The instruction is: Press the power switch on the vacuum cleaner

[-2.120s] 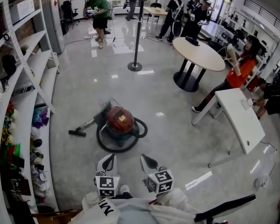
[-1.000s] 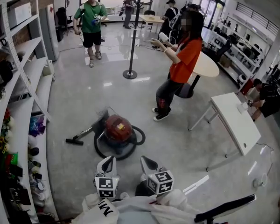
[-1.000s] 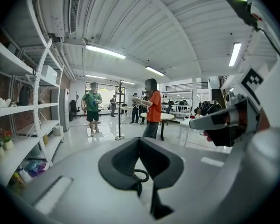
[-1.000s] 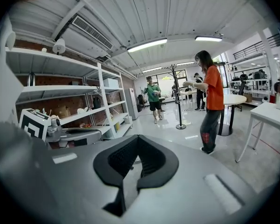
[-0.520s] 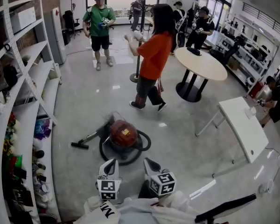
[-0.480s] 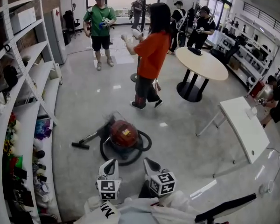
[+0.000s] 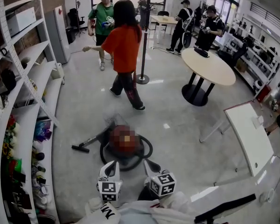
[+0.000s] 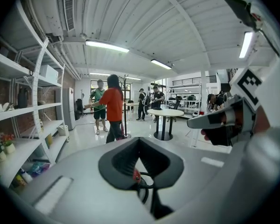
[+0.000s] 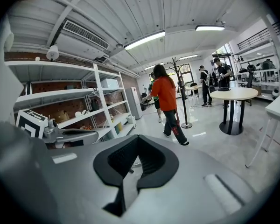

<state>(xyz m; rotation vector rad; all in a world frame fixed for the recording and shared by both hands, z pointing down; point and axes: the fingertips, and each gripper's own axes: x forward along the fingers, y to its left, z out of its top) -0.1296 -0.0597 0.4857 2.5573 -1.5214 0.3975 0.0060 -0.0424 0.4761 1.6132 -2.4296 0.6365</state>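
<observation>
Person in orange (image 7: 124,50) walked off; vacuum cleaner (image 7: 126,143) just ahead of left claw (image 7: 111,164), right claw (image 7: 150,164), both closed, empty.

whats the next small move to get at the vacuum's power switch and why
Probably ease the right tongs forward and down toward the top of the vacuum cleaner: they hang shut and empty just short of it, like the left tongs. The switch itself cannot be made out yet.

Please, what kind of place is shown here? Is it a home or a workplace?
Probably a workplace, something like an open lab or showroom, not a home: long white shelves along the wall, a round table on a polished floor, and several people standing or walking about.
</observation>
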